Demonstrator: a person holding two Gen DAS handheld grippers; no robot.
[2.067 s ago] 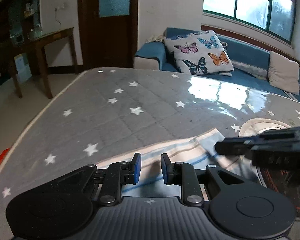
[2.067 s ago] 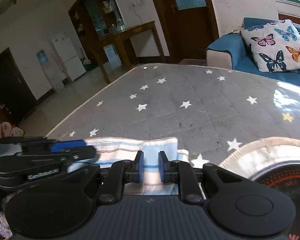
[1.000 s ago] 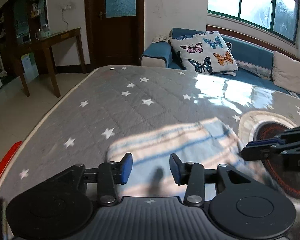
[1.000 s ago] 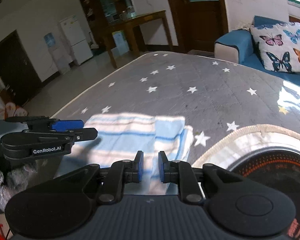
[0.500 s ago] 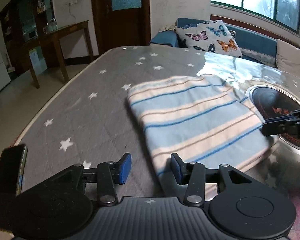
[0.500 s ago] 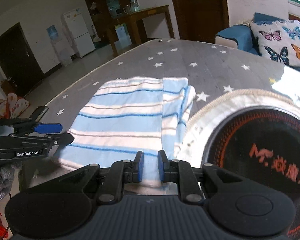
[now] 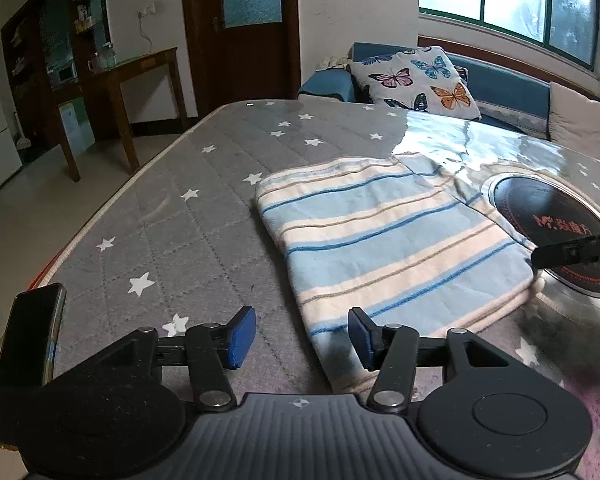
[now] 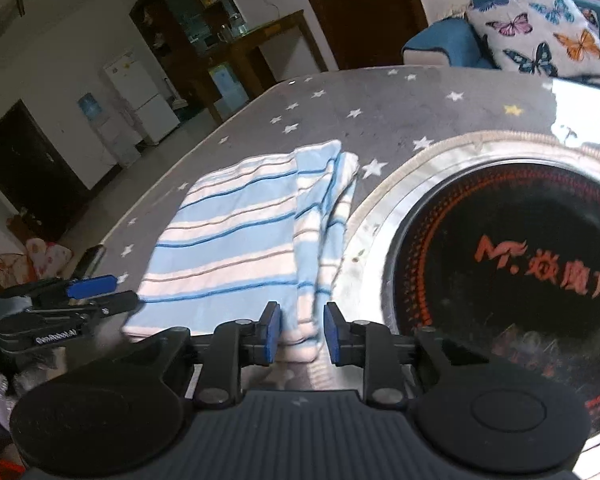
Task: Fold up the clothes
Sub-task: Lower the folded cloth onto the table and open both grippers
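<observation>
A folded cloth with blue and white stripes (image 7: pixel 380 240) lies flat on the grey star-patterned table top (image 7: pixel 172 232). My left gripper (image 7: pixel 300 336) hovers at the cloth's near left corner. Its jaws are opening, and the pads touch nothing. In the right wrist view the cloth (image 8: pixel 236 240) shows a narrower folded layer along its right side. My right gripper (image 8: pixel 300 332) is at the near right corner. Its jaws are also opening, with the cloth's edge lying loose between the pads. Each gripper shows in the other's view: the right gripper (image 7: pixel 572 252) and the left gripper (image 8: pixel 92 292).
A round black hotplate with red lettering (image 8: pixel 500 272) is set into the table just right of the cloth. A dark phone (image 7: pixel 32 344) sits by the near left table edge. A blue sofa with a butterfly cushion (image 7: pixel 416 76) stands beyond the table, and a wooden side table (image 7: pixel 136 76) far left.
Both grippers have let go of the cloth's far edge and drawn back to its near edge. The cloth now lies folded and flat. Both pairs of jaws have parted wider.
</observation>
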